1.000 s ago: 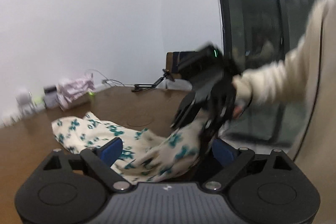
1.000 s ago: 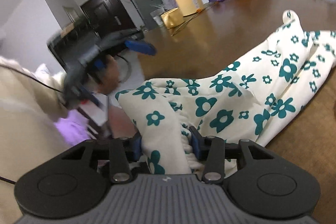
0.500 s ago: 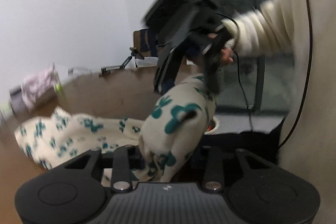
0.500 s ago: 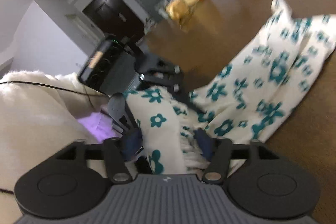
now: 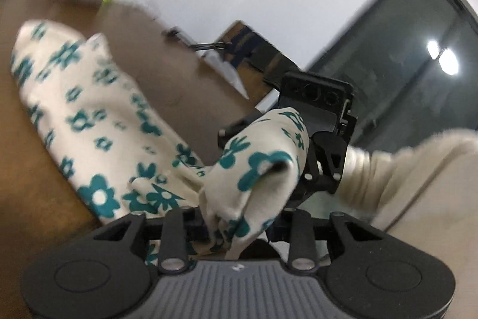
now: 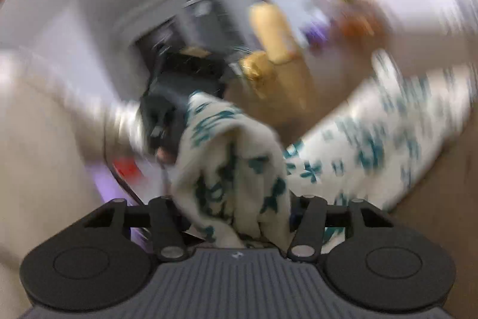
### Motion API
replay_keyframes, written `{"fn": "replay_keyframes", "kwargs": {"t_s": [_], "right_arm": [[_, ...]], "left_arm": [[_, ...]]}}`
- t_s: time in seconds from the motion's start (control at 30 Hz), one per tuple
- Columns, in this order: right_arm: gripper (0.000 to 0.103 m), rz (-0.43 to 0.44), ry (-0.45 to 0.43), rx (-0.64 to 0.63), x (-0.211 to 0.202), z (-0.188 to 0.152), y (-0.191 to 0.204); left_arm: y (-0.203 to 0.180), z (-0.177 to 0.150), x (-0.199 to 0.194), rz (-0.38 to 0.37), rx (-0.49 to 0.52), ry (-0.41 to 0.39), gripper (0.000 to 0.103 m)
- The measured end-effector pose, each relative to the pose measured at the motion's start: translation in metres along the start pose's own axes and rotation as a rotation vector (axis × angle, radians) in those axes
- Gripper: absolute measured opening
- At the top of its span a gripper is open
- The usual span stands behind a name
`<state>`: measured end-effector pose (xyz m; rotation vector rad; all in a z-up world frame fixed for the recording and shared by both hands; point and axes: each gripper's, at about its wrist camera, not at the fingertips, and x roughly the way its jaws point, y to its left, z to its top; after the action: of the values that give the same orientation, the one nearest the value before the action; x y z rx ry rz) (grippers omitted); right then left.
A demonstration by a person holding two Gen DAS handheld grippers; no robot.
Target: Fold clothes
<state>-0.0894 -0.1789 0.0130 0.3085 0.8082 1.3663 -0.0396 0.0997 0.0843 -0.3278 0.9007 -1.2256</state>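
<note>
Both tools on floral garment, one bunch lifted off worktop edge.

Left wrist: left tool clenched on a bunch of the cream floral garment; rest trails flat across the brown worktop toward its far side. Right tool just past the raised fold, by a cream sleeve.
Right wrist, blurred: right tool jaws closing, garment bunch between them, pads look pressed on it. Yellow flask at far edge.

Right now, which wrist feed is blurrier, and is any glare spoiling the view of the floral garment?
Right wrist view: heavy motion smear; the yellow flask and floral garment lose their edges. Left wrist view: sharper; garment's near fold is readable, far table soft. Only bright spot: a lamp reflection in the dark glass, clear of the cloth.
</note>
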Motion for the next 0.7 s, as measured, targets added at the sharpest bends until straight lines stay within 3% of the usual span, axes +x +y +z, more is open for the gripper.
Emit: {"fn": "replay_keyframes", "kwargs": {"t_s": [0.13,0.2,0.3,0.33,0.37,0.5,0.6,0.7], "right_arm": [[0.045,0.057,-0.082,0.252,-0.010,0.005,-0.026],[0.042,0.057,-0.141,0.297,-0.015,0.010,-0.032],[0.047,-0.033,-0.182,0.323,-0.015,0.013,-0.037],[0.056,-0.077,-0.189,0.332,-0.014,0.013,-0.038],[0.059,-0.137,-0.195,0.338,-0.013,0.013,-0.038],[0.060,-0.287,-0.234,0.280,-0.026,0.012,-0.025],[0.060,-0.498,-0.315,0.176,-0.037,0.016,-0.001],[0.060,-0.707,-0.409,0.022,-0.039,0.024,0.029]], "left_arm": [[0.013,0.010,-0.007,0.064,-0.122,-0.099,0.058],[0.013,0.011,-0.014,0.102,-0.147,-0.143,0.062],[0.019,0.017,-0.014,0.167,-0.197,-0.183,0.063],[0.022,0.018,-0.013,0.191,-0.213,-0.191,0.063],[0.025,0.019,-0.011,0.216,-0.226,-0.200,0.063],[0.022,0.019,-0.021,0.266,-0.197,-0.236,0.067],[0.013,0.021,-0.037,0.378,-0.139,-0.304,0.076],[-0.003,0.026,-0.042,0.535,-0.039,-0.370,0.075]]}}
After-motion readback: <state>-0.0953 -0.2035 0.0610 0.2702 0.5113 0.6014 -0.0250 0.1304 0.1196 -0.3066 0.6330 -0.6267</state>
